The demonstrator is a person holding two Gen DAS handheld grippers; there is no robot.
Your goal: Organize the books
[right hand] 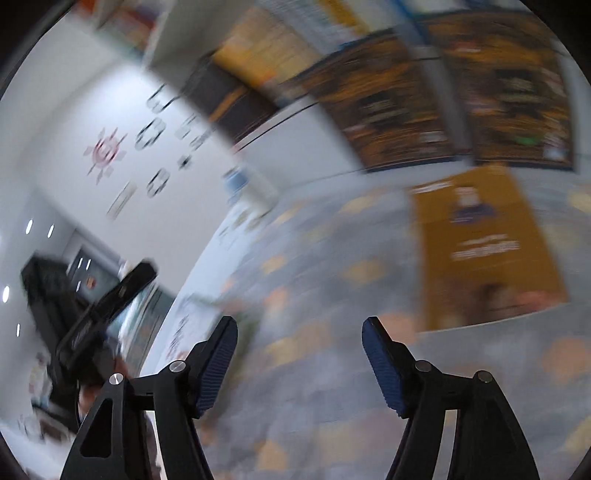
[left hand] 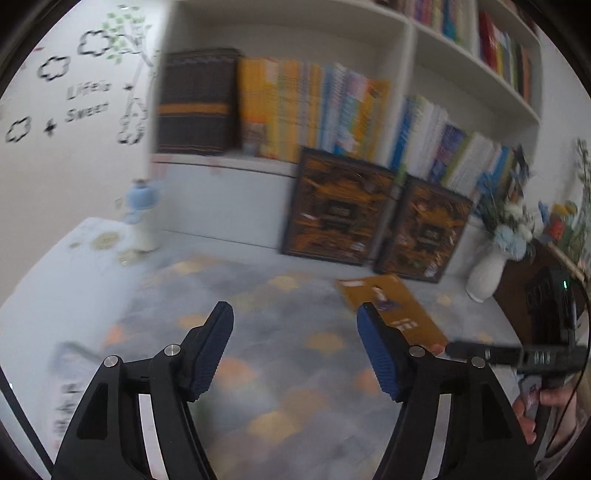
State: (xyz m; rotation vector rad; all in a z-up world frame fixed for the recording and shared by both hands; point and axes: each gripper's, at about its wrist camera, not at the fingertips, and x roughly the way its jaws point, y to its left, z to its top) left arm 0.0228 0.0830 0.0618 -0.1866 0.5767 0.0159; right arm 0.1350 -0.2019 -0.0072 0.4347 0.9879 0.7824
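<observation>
Mustard-yellow book (left hand: 395,314) with white lettering lies flat on the patterned tablecloth (left hand: 258,295), about 1 o'clock from the left gripper (left hand: 295,314). Both it and the right gripper (right hand: 299,328) are spread wide, holding nothing.

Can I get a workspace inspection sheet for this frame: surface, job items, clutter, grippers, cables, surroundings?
Surface: grey tablecloth with orange patches, mostly bare.
Job's things: yellow book lying flat; two dark orange-patterned books standing propped against the white bookshelf; rows of upright books on the shelf.
Clutter: white vase of flowers; pale blue bottle-like item; dark woven box in the shelf; printed sheet at the table's near edge, blurred.
Grippers: left gripper open, empty; right gripper open, empty.
Cables: thin black cable near the right gripper's body.
Surroundings: white wall with decals.
</observation>
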